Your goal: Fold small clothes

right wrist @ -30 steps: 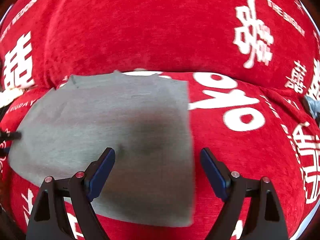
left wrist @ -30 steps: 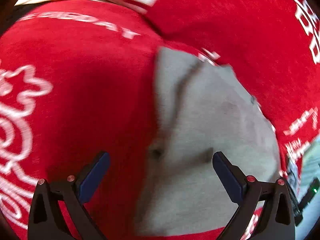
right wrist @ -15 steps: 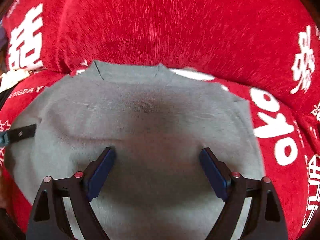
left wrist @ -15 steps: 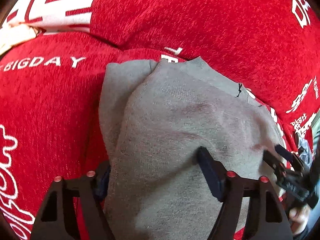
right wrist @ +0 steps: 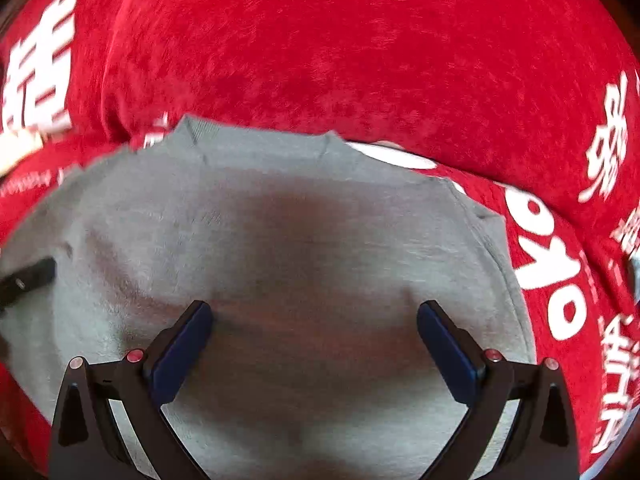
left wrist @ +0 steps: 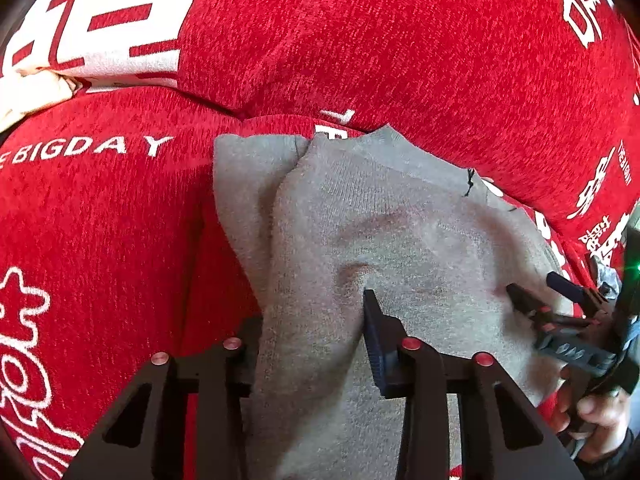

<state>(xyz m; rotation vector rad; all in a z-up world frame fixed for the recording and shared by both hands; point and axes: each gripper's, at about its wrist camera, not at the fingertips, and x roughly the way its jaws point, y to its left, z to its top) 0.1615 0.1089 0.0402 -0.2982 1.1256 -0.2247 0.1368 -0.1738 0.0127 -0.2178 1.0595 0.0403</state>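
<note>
We see our left gripper point(left wrist: 316, 332) closing on a raised fold of the grey garment point(left wrist: 400, 240), which lies on the red cover point(left wrist: 360, 40) with white letters. Our right gripper point(left wrist: 548, 292) hovers at the garment's right edge.

Both wrist cameras look steeply down, close above the same grey garment point(left wrist: 400, 240) on a red printed cover point(right wrist: 320, 60); the right view seems slightly blurred.
</note>
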